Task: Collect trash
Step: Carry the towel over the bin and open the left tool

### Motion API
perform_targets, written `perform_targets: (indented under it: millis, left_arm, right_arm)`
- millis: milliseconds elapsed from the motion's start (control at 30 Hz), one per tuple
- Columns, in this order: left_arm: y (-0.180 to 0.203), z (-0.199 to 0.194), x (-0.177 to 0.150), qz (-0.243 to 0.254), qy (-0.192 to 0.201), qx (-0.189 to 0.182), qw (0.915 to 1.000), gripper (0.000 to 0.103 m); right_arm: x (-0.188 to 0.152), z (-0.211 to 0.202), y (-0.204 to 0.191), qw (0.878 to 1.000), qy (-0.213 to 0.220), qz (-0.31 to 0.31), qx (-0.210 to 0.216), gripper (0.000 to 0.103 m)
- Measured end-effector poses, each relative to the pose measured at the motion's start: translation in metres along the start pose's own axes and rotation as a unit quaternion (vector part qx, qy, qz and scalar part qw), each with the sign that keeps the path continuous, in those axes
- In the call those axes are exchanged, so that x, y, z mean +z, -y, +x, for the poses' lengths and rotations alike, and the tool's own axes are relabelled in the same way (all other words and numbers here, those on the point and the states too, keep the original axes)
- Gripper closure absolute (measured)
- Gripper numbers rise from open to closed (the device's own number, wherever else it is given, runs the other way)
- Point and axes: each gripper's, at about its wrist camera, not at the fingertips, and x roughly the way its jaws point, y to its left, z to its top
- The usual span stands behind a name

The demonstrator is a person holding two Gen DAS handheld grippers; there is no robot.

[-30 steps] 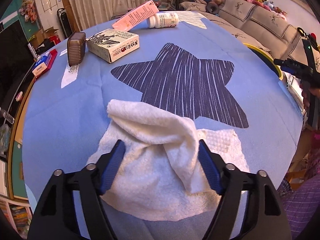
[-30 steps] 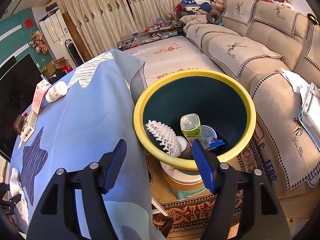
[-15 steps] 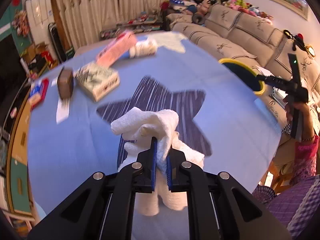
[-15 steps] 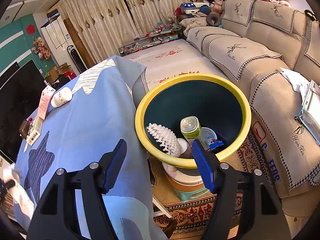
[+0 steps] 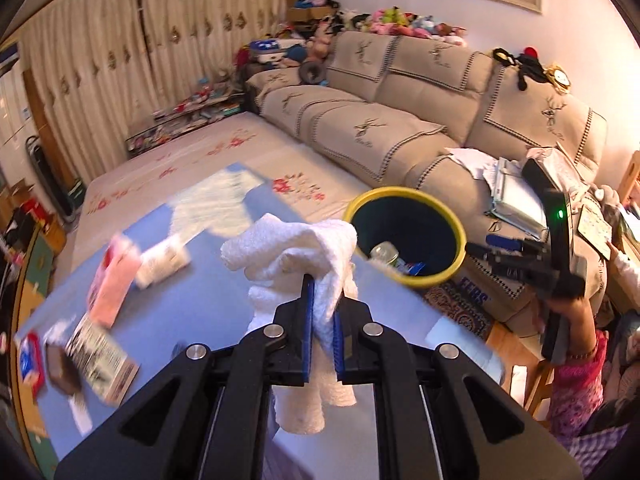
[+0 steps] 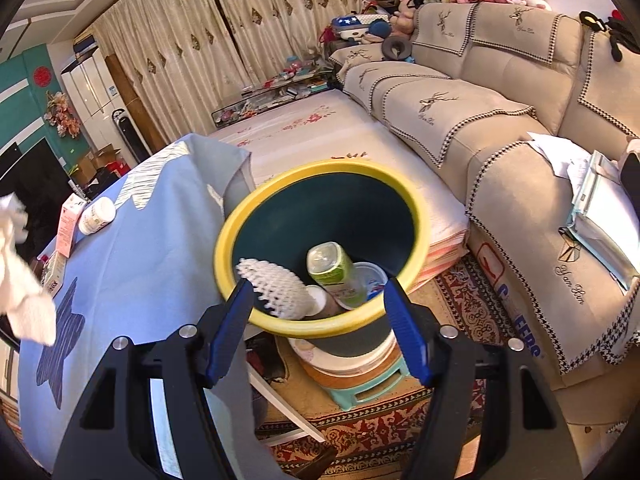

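Observation:
My left gripper (image 5: 321,296) is shut on a white paper towel (image 5: 294,252) and holds it in the air above the blue tablecloth (image 5: 208,304). The towel also shows at the far left of the right wrist view (image 6: 20,280). The yellow-rimmed dark bin (image 5: 404,196) stands past the table's right edge. My right gripper (image 6: 318,300) is open and empty, right above the bin's near rim (image 6: 320,326). Inside the bin lie a white foam net (image 6: 276,290), a green bottle (image 6: 332,272) and a plastic cup (image 6: 370,276).
On the table lie a pink box (image 5: 114,280), a white pill bottle (image 5: 164,258), a printed carton (image 5: 100,360), a brown case (image 5: 60,368) and a red-blue pack (image 5: 30,356). A beige sofa (image 6: 500,120) with papers (image 6: 592,192) stands behind the bin. A patterned rug (image 6: 400,432) covers the floor.
My left gripper closed on the towel, lifted it off the table and swung it right toward the bin. My right gripper moved slightly closer to the bin's rim, still open.

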Motion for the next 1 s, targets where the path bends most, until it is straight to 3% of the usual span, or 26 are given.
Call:
perform_targets:
  millis: [267,467,633,667,767,800,1000]
  left_arm:
    - [0.067,0.099,0.085,0.045,-0.017,-0.056,0.9973,0.094]
    - [0.116,0.172,0.117,0.069,-0.037,-0.070,0.9944,0.094]
    - [0.140,0.226,0.126,0.065,-0.065,-0.068,0.9934,0.092]
    - [0.143,0.234,0.124,0.064,-0.069,-0.064,0.9935,0.085]
    - [0.149,0.257,0.122,0.058,-0.082,-0.048,0.9938,0.040]
    - [0.148,0.261,0.119,0.056,-0.084,-0.044,0.9939,0.036]
    - [0.140,0.261,0.112,0.040,-0.091,-0.045,0.9940,0.036]
  right_arm:
    - [-0.005,0.000,0.033,1.000,-0.005,0.018,-0.018,0.039]
    - [-0.008,-0.001,0.054,0.999,-0.006,0.033,-0.027,0.039]
    - [-0.010,-0.009,0.068,0.998,0.003,0.042,-0.036,0.039]
    - [-0.010,-0.011,0.070,0.998,0.005,0.044,-0.036,0.039]
    - [-0.010,-0.015,0.075,0.998,0.010,0.047,-0.036,0.038]
    - [-0.010,-0.016,0.076,0.998,0.011,0.048,-0.035,0.038]
    - [-0.011,-0.022,0.072,0.998,0.014,0.045,-0.030,0.037]
